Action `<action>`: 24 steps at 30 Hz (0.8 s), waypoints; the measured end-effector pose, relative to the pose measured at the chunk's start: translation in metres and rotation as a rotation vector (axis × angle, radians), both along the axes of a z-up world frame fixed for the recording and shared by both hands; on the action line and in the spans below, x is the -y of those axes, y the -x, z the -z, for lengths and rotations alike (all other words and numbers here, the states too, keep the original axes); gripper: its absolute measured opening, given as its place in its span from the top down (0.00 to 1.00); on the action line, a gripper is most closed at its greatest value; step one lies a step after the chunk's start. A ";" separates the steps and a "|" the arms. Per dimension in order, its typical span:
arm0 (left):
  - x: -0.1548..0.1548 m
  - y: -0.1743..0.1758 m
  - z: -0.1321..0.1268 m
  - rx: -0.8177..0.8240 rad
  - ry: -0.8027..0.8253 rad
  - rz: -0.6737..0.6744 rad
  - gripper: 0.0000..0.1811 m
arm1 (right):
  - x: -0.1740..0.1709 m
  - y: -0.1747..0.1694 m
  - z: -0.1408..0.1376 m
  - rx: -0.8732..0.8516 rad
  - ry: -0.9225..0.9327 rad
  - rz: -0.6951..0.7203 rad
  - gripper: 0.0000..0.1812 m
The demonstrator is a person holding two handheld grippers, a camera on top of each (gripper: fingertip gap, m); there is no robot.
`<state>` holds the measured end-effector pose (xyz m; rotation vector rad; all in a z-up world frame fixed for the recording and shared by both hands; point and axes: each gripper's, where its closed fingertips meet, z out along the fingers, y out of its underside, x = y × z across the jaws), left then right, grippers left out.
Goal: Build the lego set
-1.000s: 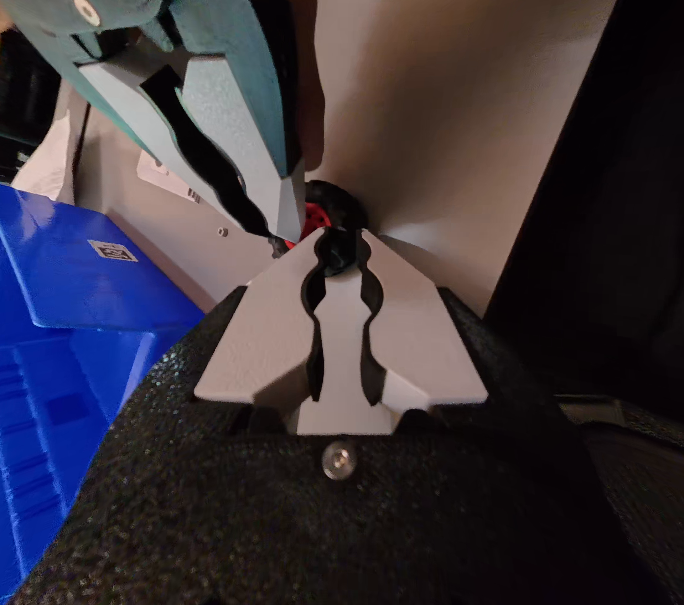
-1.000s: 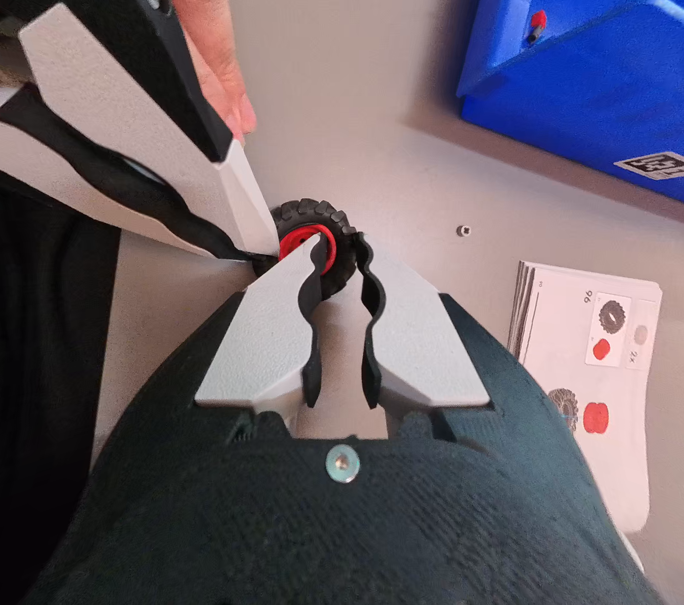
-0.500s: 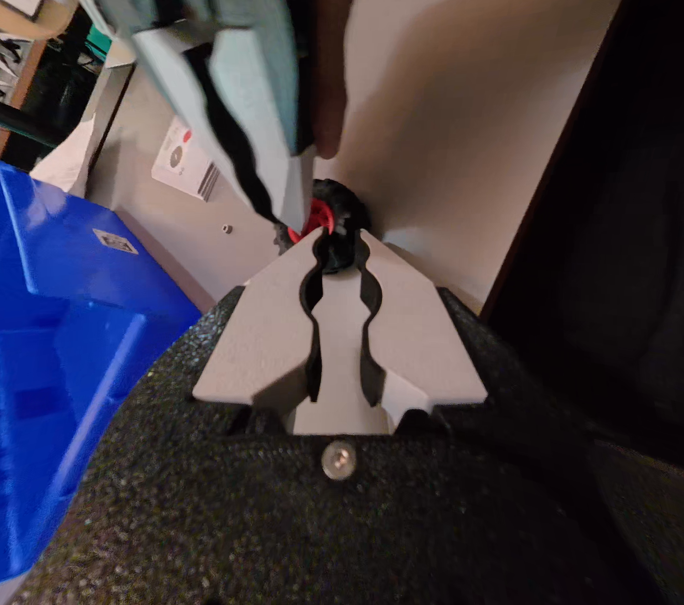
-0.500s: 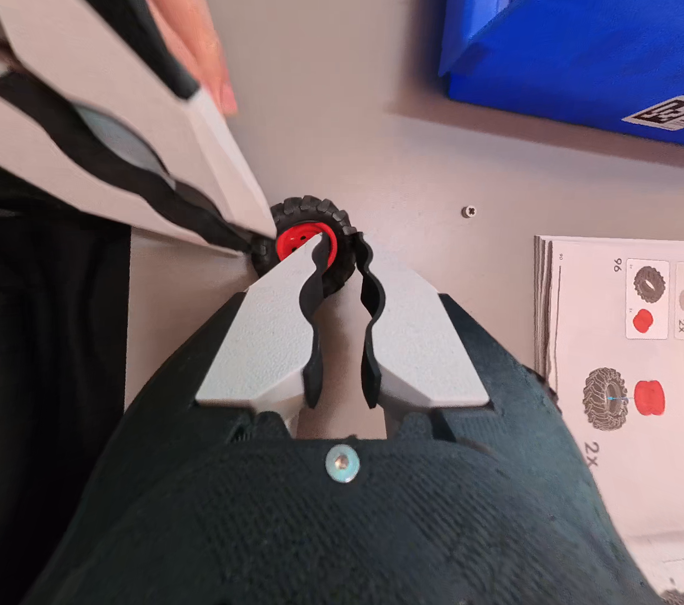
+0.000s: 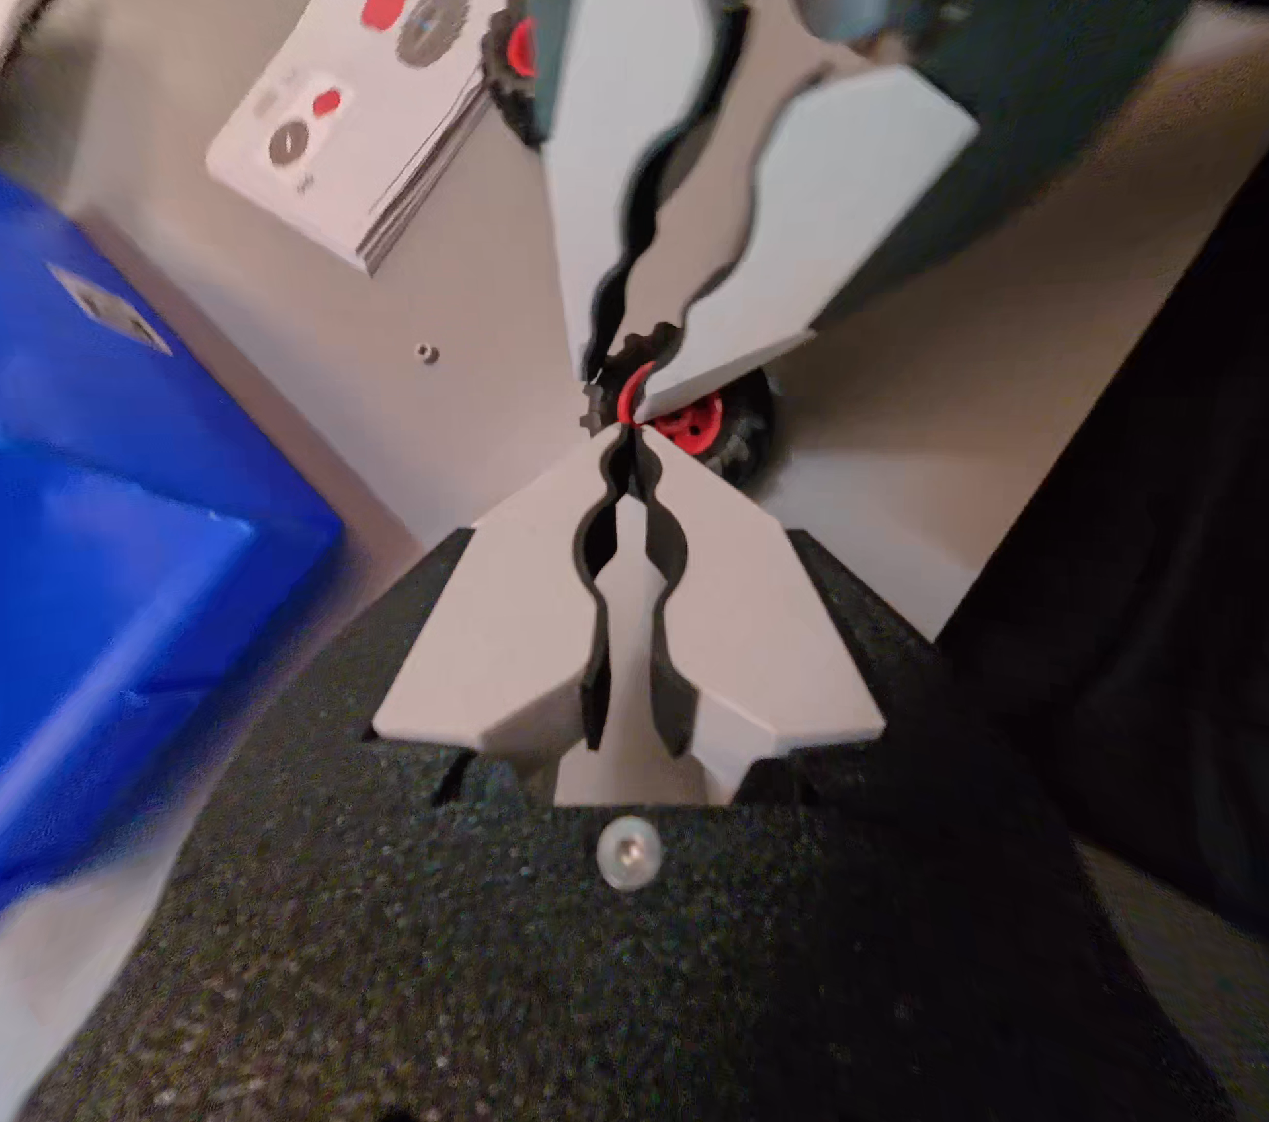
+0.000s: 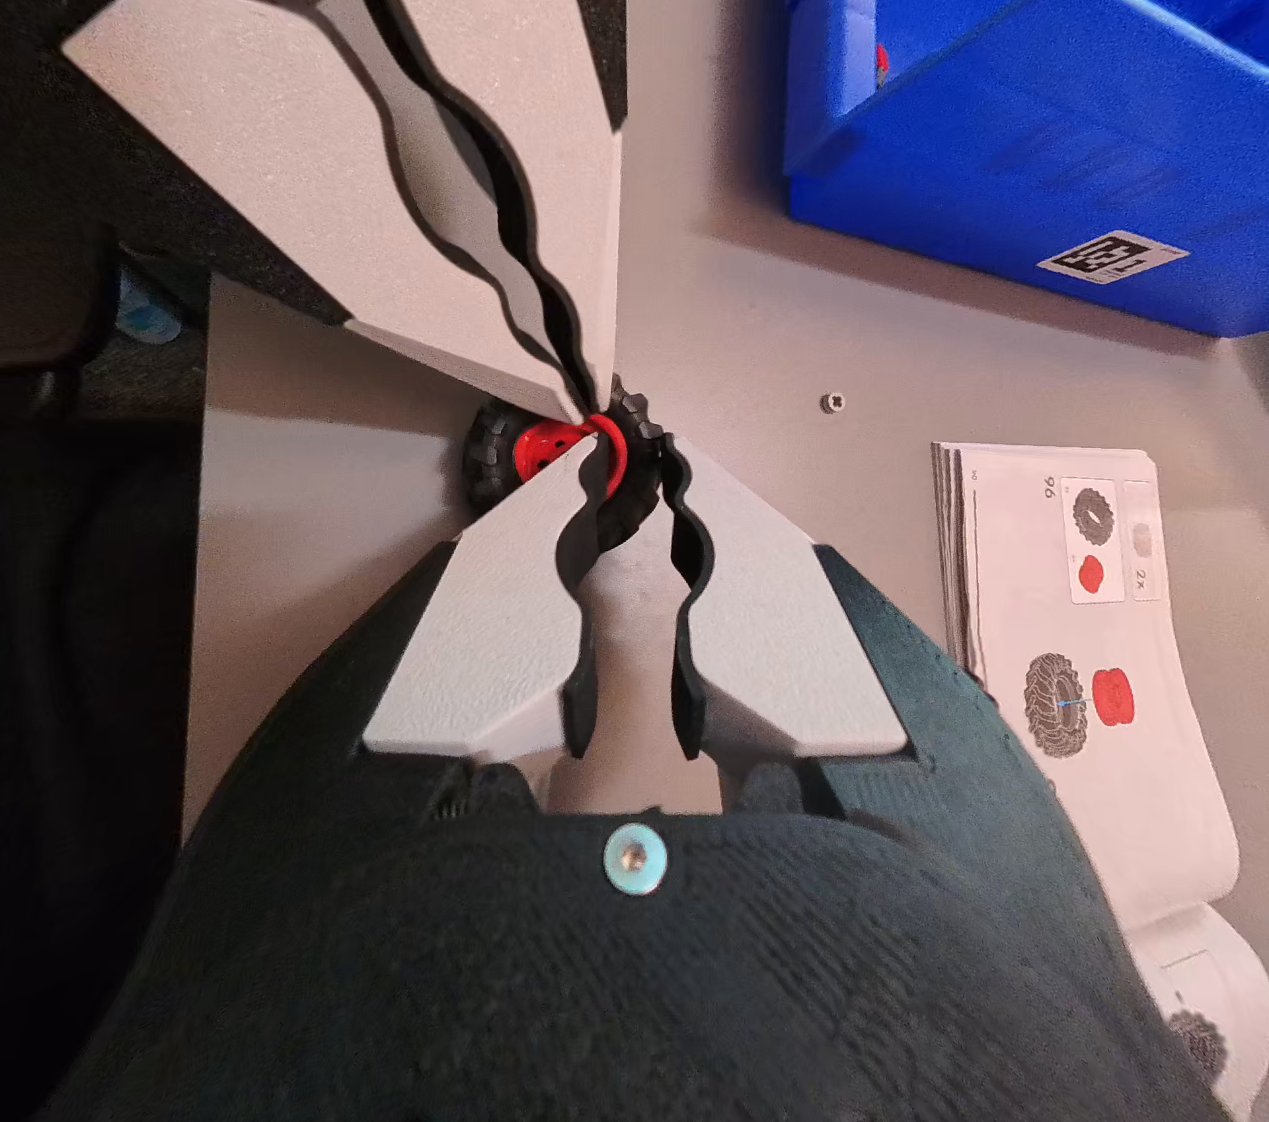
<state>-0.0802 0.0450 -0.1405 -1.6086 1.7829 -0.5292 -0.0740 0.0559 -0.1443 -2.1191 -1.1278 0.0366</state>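
Over grey table (image 6: 755,299), black tyre (image 6: 635,498) pinched by right gripper (image 6: 628,464); red hub (image 6: 542,447) nipped by left gripper (image 5: 628,450), tips nearly pressed together; hub best pushed squarely into tyre, tyre held firm

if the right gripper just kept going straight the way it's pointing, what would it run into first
The right gripper already grips a black tyre with a red rim. Pushing on, it would probably meet the left gripper first, pinched on that rim; another wheel sits close behind. Depth is unclear.
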 end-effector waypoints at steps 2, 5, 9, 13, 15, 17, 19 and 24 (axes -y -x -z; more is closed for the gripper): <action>-0.003 0.002 -0.001 0.038 0.052 -0.090 1.00 | 0.001 0.000 0.000 -0.005 -0.017 0.011 0.93; -0.013 0.006 -0.004 0.072 0.018 -0.207 0.86 | 0.002 -0.002 0.000 0.007 -0.043 0.030 0.93; -0.003 0.005 0.005 0.049 0.144 -0.206 0.92 | 0.004 -0.002 -0.001 0.018 -0.060 0.042 0.93; -0.004 0.004 0.011 -0.002 0.210 -0.219 0.92 | 0.008 0.001 -0.007 0.037 -0.098 -0.023 0.95; -0.006 0.003 0.013 -0.024 0.158 -0.189 0.92 | 0.019 0.006 -0.010 0.056 -0.112 -0.145 1.00; -0.005 0.002 0.012 -0.040 0.108 -0.157 0.92 | 0.020 -0.001 -0.011 0.128 -0.144 -0.199 1.00; -0.005 0.002 0.012 -0.043 0.086 -0.132 0.92 | 0.023 -0.004 -0.008 0.268 -0.217 -0.338 1.00; -0.006 0.002 0.012 -0.009 0.151 -0.107 0.92 | 0.026 0.000 -0.014 0.352 -0.349 -0.495 1.00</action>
